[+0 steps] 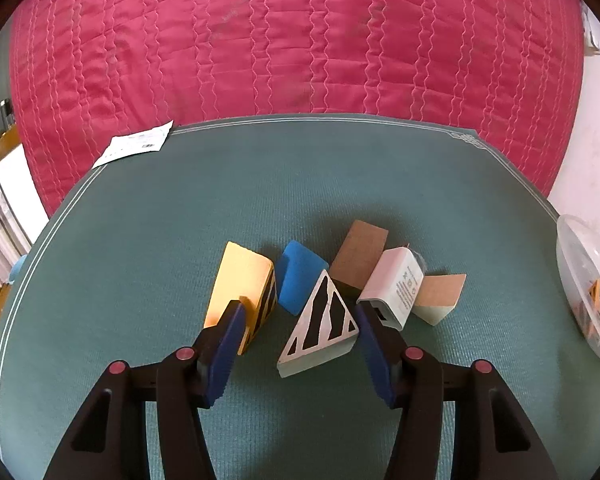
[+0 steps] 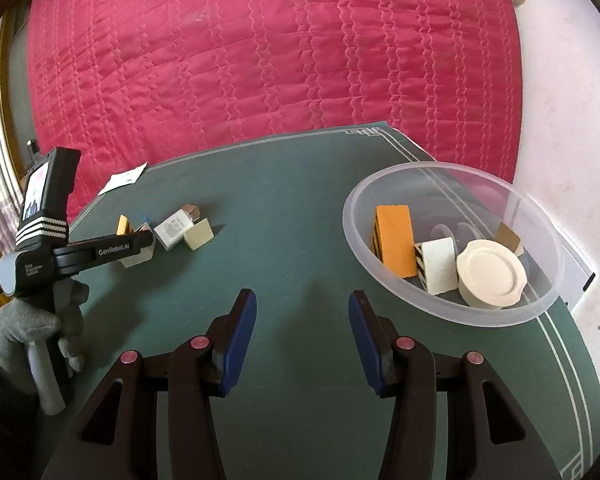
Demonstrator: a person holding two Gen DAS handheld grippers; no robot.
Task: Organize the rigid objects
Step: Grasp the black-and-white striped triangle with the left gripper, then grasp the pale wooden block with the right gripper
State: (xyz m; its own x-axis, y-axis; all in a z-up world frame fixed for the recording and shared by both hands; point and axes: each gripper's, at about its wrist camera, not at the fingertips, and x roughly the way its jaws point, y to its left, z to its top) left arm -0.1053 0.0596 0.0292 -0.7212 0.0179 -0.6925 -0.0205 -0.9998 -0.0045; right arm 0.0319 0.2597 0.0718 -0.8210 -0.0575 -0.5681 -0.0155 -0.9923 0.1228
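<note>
The white triangular block with black stripes (image 1: 320,320) lies flat on the green desk mat (image 1: 140,220), directly between the spread blue pads of the left claw (image 1: 300,312), which is wide apart and grips nothing. It is the nearest piece of a small cluster that has not yet been sorted: a yellow wedge block with a striped end (image 1: 240,280) touching the left pad, a blue block (image 1: 300,280) just behind the triangle, a brown cardboard-faced block (image 1: 360,252), a white plug-in charger (image 1: 394,288) and a pale block with a brown top (image 1: 438,296) leaning against it.

Off to the right stands the clear plastic bowl (image 2: 356,200), already holding several pieces: an orange wedge block (image 2: 396,240), a white striped wedge (image 2: 438,266), a small cream plate (image 2: 490,274) and a brown-faced piece (image 2: 508,236) at the back. The right claw (image 2: 302,332) hangs over bare mat near the bowl, its pads apart and empty.

By the look of it the work is roughly half done: about as many items sit in the bowl as remain loose. The striped triangle seems the next candidate for pickup. A white paper slip (image 1: 134,148) lies at the mat's far corner, against the red quilted bedspread (image 1: 300,40).
</note>
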